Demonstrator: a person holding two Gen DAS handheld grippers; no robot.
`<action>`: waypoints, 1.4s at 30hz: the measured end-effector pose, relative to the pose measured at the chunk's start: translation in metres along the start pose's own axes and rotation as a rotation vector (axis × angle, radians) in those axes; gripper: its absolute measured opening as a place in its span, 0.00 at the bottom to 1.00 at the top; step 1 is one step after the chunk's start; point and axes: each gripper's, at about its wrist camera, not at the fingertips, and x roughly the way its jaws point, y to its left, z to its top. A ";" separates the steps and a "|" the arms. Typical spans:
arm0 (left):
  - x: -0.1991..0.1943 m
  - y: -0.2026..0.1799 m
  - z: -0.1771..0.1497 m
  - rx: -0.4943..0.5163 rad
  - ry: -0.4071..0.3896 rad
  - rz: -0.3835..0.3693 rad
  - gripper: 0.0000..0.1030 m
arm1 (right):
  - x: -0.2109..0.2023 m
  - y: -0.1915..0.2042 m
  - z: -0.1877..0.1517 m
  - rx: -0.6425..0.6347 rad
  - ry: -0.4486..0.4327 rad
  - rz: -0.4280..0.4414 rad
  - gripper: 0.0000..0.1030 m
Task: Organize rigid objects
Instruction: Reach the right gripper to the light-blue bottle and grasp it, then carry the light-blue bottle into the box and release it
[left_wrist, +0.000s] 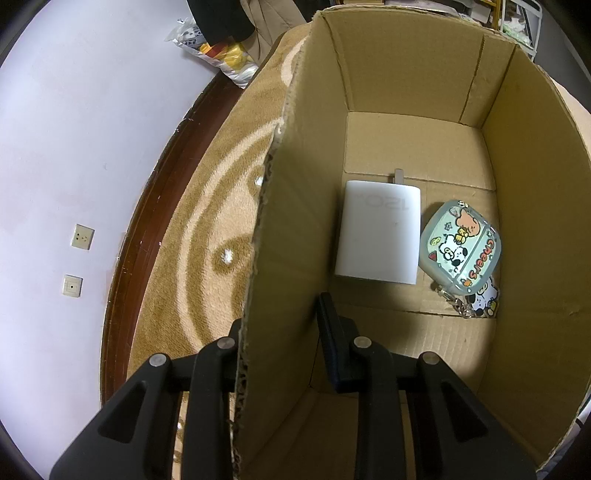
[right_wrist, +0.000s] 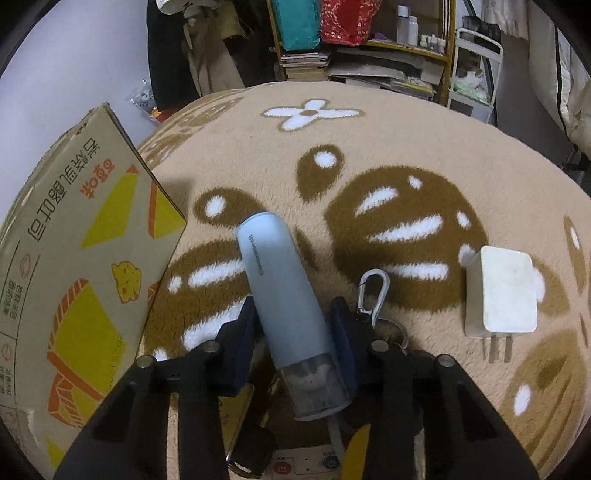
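Note:
My left gripper (left_wrist: 280, 314) is shut on the left wall of an open cardboard box (left_wrist: 535, 184), one finger outside and one inside. On the box floor lie a white charger (left_wrist: 376, 232) and a cartoon-printed earbud case (left_wrist: 460, 247) with a chain charm. In the right wrist view a light blue cylindrical device (right_wrist: 284, 288) with a clear end cap lies on the patterned blanket, and my right gripper (right_wrist: 293, 314) has both pads against its sides. The printed outside of the box (right_wrist: 85, 258) stands at the left.
A second white charger (right_wrist: 500, 291) with bare prongs lies on the blanket (right_wrist: 369, 147) to the right. A silver carabiner (right_wrist: 375, 291) sits beside the right finger. A remote (right_wrist: 306, 465) and dark items lie beneath the gripper. Cluttered shelves (right_wrist: 369, 44) stand beyond.

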 end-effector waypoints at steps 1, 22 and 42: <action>0.000 -0.001 0.001 -0.001 0.000 0.000 0.25 | -0.002 0.001 0.000 -0.005 -0.009 -0.011 0.37; 0.001 0.001 0.002 -0.005 -0.001 -0.009 0.25 | -0.070 0.007 0.026 0.137 -0.199 -0.009 0.28; 0.000 0.003 0.001 -0.007 -0.001 -0.010 0.25 | -0.125 0.087 0.027 -0.054 -0.311 0.138 0.28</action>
